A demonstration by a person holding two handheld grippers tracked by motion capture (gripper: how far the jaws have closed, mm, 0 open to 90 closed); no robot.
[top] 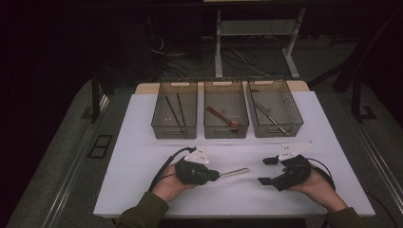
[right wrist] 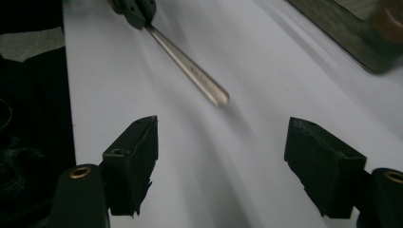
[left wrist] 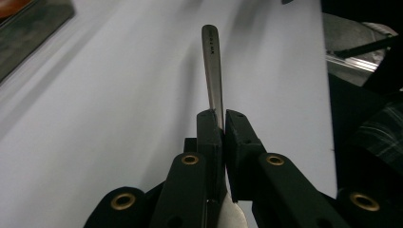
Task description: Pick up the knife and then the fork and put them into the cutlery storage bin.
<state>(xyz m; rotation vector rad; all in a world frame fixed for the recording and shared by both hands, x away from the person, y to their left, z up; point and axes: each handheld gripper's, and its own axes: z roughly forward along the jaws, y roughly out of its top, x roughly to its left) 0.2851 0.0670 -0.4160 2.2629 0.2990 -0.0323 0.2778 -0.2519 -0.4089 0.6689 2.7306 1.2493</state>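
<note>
Left gripper (top: 215,174) is pinching a metal utensil handle (top: 234,172) lying nearly level, free end pointing toward 3 o'clock at the right gripper (top: 267,170), whose jaws are sitting spread and empty.

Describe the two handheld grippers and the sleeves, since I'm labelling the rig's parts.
Both the left gripper and the right gripper are black, with blocky black jaws on arms carrying brass-coloured rivets. Each carries a pale three-cornered plate with small dots and trails a black cable. The person's sleeves are dark olive.
</note>
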